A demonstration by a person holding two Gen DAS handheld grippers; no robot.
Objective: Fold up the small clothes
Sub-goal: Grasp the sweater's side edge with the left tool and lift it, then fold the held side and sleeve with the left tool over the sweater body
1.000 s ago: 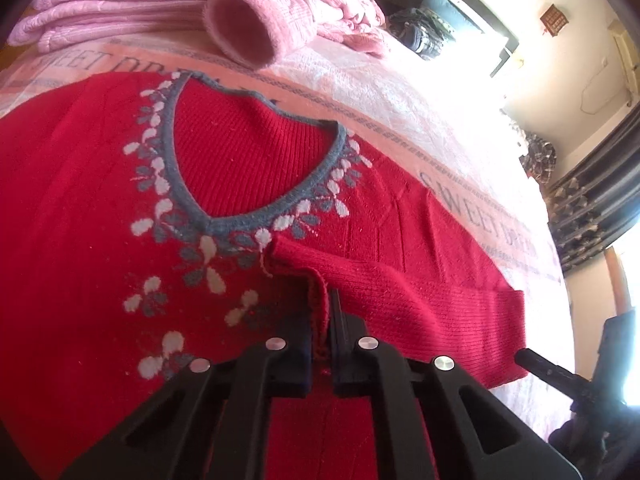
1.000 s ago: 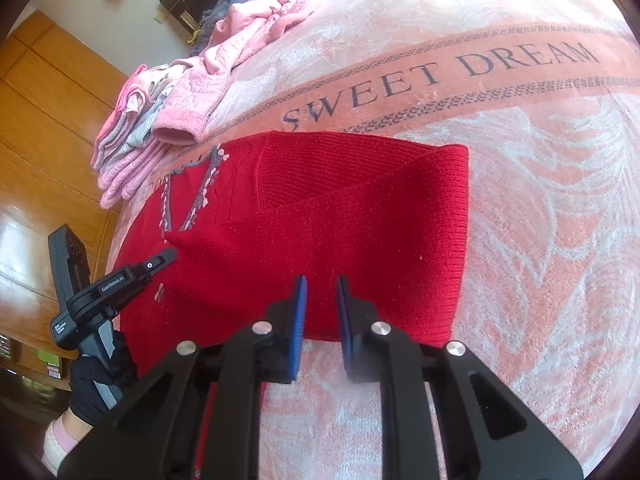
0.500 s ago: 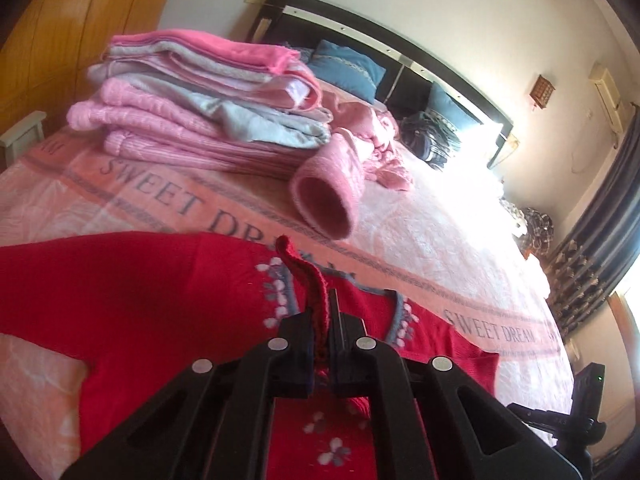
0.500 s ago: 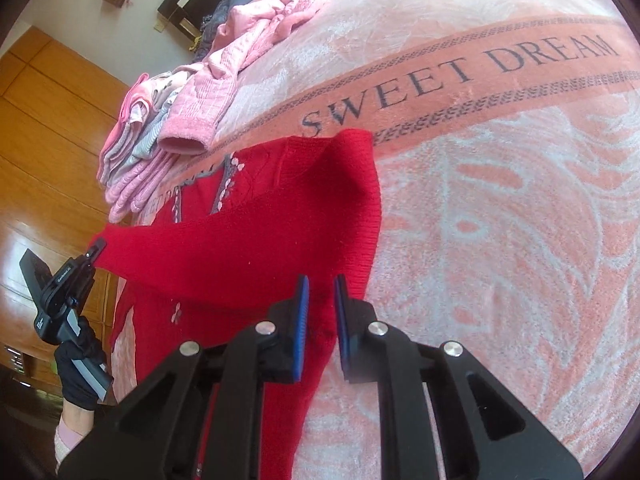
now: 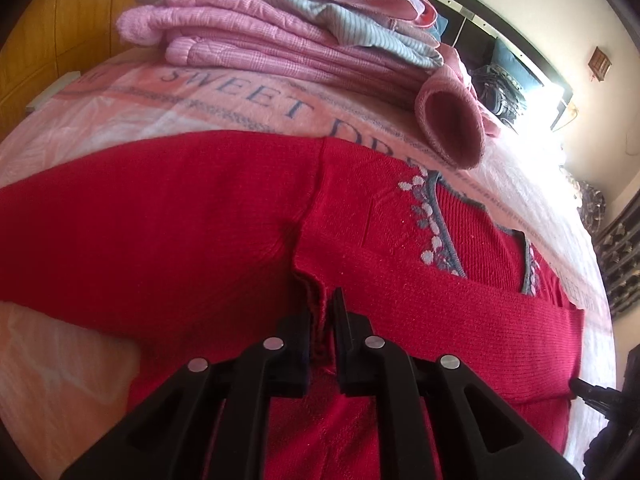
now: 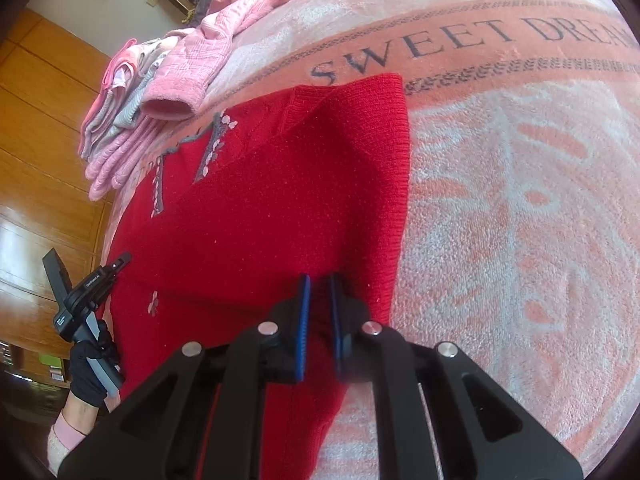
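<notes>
A bed (image 6: 520, 220) with a pink "SWEET DREAM" blanket carries a red sweater (image 5: 200, 232) at frame centre and stacked pink clothes (image 5: 280, 40) at the top.

Red knit sweater (image 5: 224, 216), ribbed, with a grey V-neck band (image 5: 444, 236) edged by small white and grey flower motifs. Spread flat, front up, across a pink and white bedspread (image 6: 520, 208) printed with "SWEET DREAM". One sleeve (image 5: 460, 300) folded over the chest, crossing just below the neckline and hiding its lower point. Other sleeve (image 5: 100, 236) stretched straight out to the side, unfolded. Cuff end of the folded sleeve pinched up into a small ridge on the chest. In the right wrist view, folded side edge (image 6: 400, 200) forming a straight line on the bedspread; a lone flower motif (image 6: 153, 303) low on the front.
</notes>
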